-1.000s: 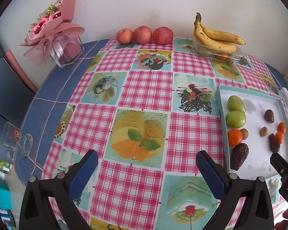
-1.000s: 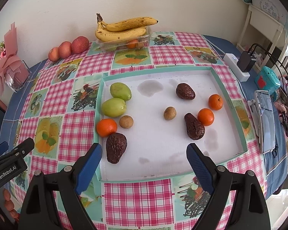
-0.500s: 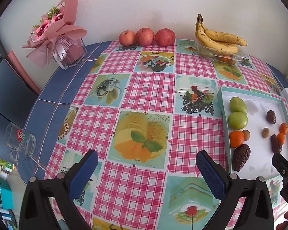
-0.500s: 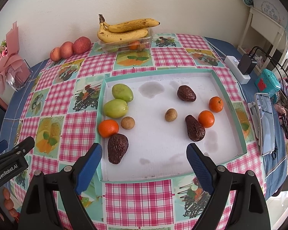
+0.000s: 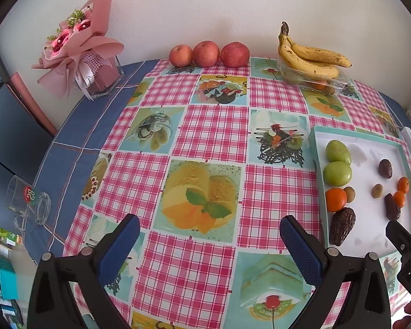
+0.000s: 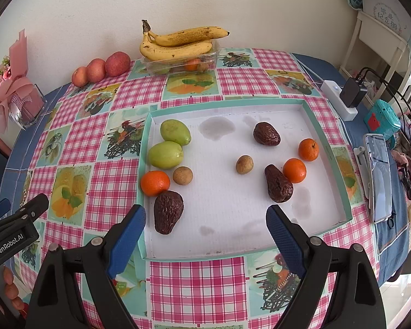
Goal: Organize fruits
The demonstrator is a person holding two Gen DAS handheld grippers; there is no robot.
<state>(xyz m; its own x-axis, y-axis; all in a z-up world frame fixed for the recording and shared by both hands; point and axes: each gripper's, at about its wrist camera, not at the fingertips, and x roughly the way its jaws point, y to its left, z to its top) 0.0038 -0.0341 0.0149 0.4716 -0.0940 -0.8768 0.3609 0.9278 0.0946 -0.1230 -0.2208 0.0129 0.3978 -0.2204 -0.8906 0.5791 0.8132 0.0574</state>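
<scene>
Change: my views slid slightly, fruit unmoved | both hand-held grippers, left [image 5: 205, 242] and right [image 6: 205, 231], spread, empty | tray [image 6: 328, 142] fruit seemingly unsorted.

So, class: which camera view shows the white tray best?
The right wrist view: the whole white tray lies centred, all its fruit visible. The left wrist view catches the tray squeezed against the right edge, its near corner hidden behind the right hand-held gripper.

Tablecloth [image 6: 101, 181]: glossy, smooth, looks like printed vinyl. Tray [image 6: 328, 161]: matt white floor, faintly ribbed, grey stains; possibly card or corrugated plastic. Avocados [image 6: 168, 211]: dark, wrinkled, rough skin. Green fruits [image 6: 165, 154]: smooth, slight sheen. Banana container [image 6: 178, 64]: clear plastic. Gripper pads [image 6: 126, 241]: blue, finely textured; arms matt black plastic.
</scene>
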